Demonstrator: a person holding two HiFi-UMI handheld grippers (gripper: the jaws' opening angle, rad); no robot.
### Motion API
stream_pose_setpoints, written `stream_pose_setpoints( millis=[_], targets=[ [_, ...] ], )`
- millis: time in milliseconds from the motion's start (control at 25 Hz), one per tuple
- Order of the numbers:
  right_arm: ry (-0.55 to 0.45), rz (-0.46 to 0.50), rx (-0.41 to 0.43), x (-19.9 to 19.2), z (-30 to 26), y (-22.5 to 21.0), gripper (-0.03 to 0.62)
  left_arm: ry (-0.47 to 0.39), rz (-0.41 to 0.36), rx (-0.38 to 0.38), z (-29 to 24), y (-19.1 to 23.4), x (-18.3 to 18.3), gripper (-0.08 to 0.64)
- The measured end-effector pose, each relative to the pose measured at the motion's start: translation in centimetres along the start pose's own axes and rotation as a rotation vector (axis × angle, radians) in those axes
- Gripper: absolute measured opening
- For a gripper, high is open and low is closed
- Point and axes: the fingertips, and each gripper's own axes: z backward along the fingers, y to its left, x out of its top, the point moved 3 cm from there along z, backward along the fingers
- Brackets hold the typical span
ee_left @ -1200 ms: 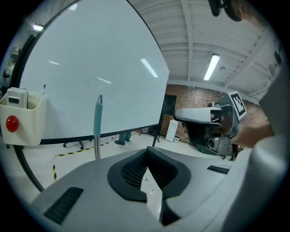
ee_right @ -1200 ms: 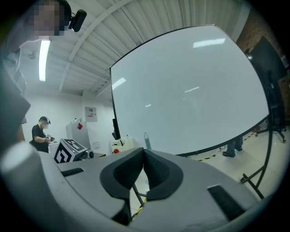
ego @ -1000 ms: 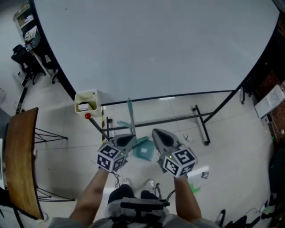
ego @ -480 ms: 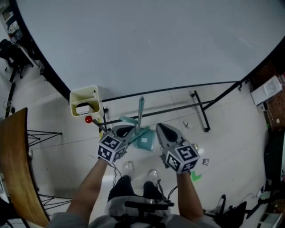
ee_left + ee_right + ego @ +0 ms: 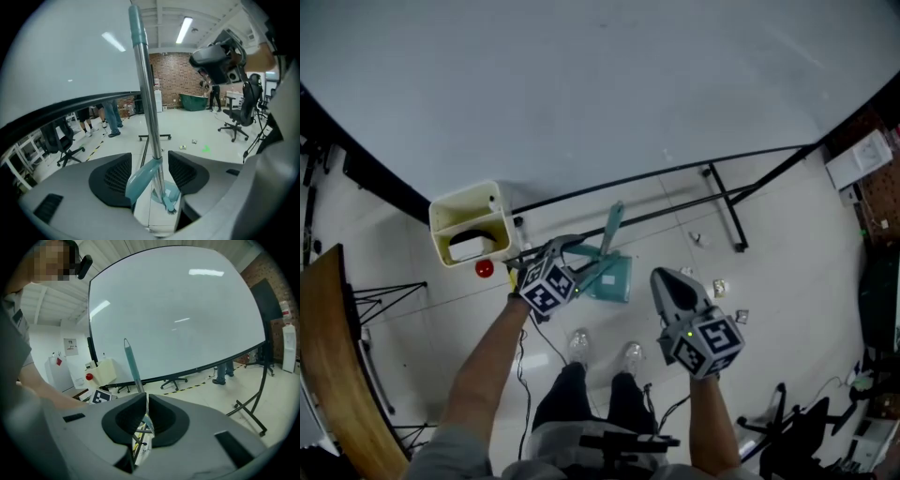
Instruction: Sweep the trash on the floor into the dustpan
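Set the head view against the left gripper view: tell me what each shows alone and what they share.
Head view only: the cream bin, the red button and the person's shoes. Left gripper view only: a brick wall, office chairs and people's legs. Both: the teal pole, the whiteboard and trash on the floor.

Trash scraps (image 5: 719,288), head view, right of centre: too small to identify. Whiteboard (image 5: 581,84) cut by top edge. Brown tabletop (image 5: 337,375) cropped at left edge.
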Motion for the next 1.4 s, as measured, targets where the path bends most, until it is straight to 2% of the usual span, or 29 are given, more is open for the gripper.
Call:
stream_pose_setpoints(
  millis=[240,560,760,880,1080,1200,1240,1280,1400],
  targets=[
    [0.021,-0.023,-0.041,-0.9,0.5,-0.8,0.02,0.086,-0.12,-0.103,-2.7,-0.2,-1.8,0.253],
    [0.027,-0.048,-0.058,-1.4,0.8,-1.2,0.02,0.116,-0.156,-0.127,-4.0,1.6,-0.8,0.255],
    [0.013,-0.068,-0.077,-1.5,1.3,-1.7,0.02,0.235,-0.191,-0.242,-4.9,0.3,-2.8,0.253],
    [0.008,-0.072,-0.074,-1.6,1.3,-1.4,0.02,0.266,-0.189,-0.273,-5.3,0.2,-3.6,0.204],
    [0.019,-0.075,-0.067,-1.8,0.6,-1.0,0.02,0.297,-0.217,-0.367,-4.9,-1.9,-3.3,0.149],
    [0.027,-0.083,-0.037,-1.9,-1.1,-0.4,0.023,0.303,-0.166,-0.399,-4.7,-3.2,-2.9,0.118],
    [0.028,-0.085,-0.024,-1.8,-1.7,-0.2,0.046,0.293,-0.133,-0.406,-4.8,-3.6,-2.7,0.117],
    [0.029,-0.084,-0.006,-1.7,-2.3,0.0,0.095,0.287,-0.105,-0.409,-4.8,-4.0,-2.5,0.115],
    [0.026,-0.051,0.044,-0.8,-3.6,0.4,0.168,0.299,-0.067,-0.394,-4.6,-4.6,-2.2,0.115]
  ],
)
